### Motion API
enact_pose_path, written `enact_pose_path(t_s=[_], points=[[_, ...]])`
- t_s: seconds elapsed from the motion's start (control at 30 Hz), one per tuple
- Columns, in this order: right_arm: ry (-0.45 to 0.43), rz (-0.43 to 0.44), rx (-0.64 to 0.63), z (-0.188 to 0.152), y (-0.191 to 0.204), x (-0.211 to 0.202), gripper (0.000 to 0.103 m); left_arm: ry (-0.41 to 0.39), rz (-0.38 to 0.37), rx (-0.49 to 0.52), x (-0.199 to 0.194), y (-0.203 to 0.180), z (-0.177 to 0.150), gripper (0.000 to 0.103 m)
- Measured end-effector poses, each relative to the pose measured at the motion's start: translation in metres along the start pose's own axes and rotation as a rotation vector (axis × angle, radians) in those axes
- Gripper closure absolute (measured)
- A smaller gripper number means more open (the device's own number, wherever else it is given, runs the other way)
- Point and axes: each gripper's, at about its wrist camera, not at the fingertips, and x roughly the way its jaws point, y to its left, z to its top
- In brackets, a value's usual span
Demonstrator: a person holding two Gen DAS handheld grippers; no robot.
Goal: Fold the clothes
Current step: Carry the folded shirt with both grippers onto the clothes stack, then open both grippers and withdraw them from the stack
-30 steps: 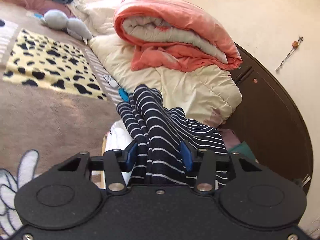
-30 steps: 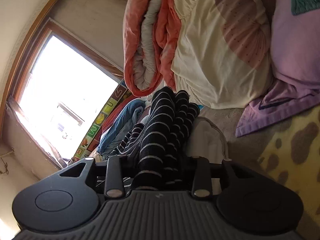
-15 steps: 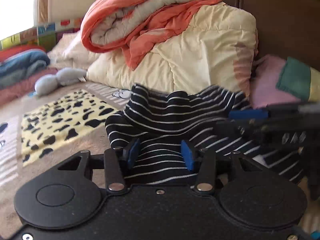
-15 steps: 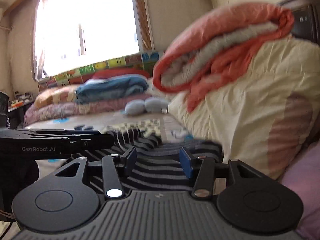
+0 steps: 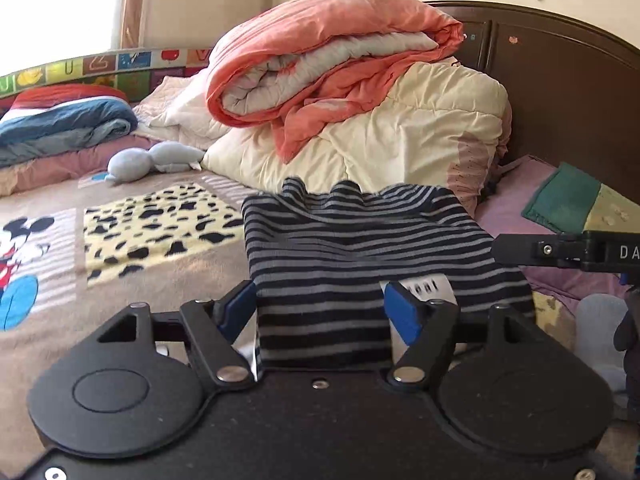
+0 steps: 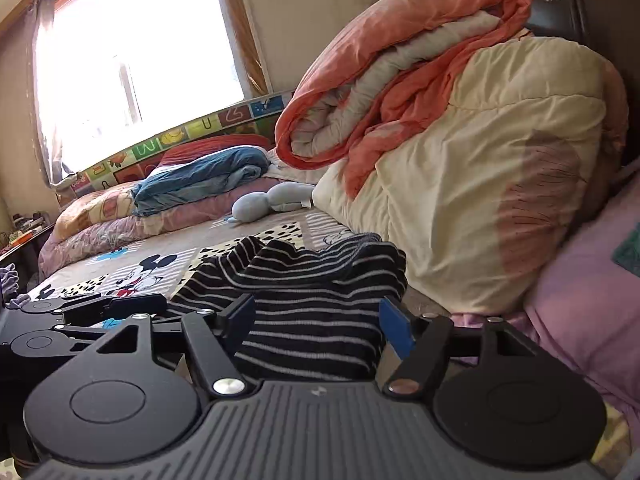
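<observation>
On the bed (image 5: 60,312), in front of the piled quilts, the striped garment (image 5: 360,248) lies as a folded bundle, its far edge bunched into small humps just beside the cream quilt (image 5: 420,140). The left tool (image 5: 320,312) straddles the near left part of the bundle; its jaws are opening, the cloth lies between the blue pads (image 5: 402,312) and they no longer pinch it. The right tool (image 6: 316,320) straddles the right part of the striped garment (image 6: 312,280) in the same way, jaws opening, fabric between them but let go. In the left wrist view the right tool shows as a dark bar at the right edge.

This reads as the release after a fold. To do it well, I would let both pairs of jaws spread fully before drawing back, then pull each tool straight out along its own line and low, so no pad drags a layer and undoes the fold. The rumpled far edge probably wants a light flattening afterwards, and a white label (image 5: 424,286) peeking near the left tool's right pad suggests a corner is turned up.

No containers are in view; the orange quilt (image 5: 328,52) simply rests on the cream one
</observation>
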Motion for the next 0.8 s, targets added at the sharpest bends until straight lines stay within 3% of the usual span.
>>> enact_pose_path(t_s=[0.13,0.2,0.27,0.37,0.5,0.63,0.8], points=[[0.020,-0.001,0.150,-0.025,0.004,-0.049,0.022,0.088,-0.007,-0.050,-0.040,-0.012,-0.028,0.018],[0.026,-0.003,0.223,-0.036,0.009,-0.074,0.007,0.131,0.002,-0.065,-0.058,-0.020,-0.035,0.010],[0.027,-0.006,0.262,-0.045,0.021,-0.094,0.001,0.163,-0.002,-0.097,-0.078,-0.026,-0.038,0.010],[0.049,-0.017,0.270,-0.050,0.044,-0.120,0.000,0.146,0.034,-0.138,-0.114,-0.035,-0.030,0.000],[0.099,-0.063,0.257,-0.044,0.072,-0.148,0.000,0.120,0.101,-0.175,-0.160,-0.044,-0.010,0.000],[0.150,-0.152,0.240,-0.030,0.098,-0.172,0.000,0.115,0.171,-0.132,-0.192,-0.053,0.005,0.000],[0.147,-0.175,0.179,-0.016,0.129,-0.205,0.000,0.079,0.204,-0.085,-0.225,-0.067,0.015,0.000]])
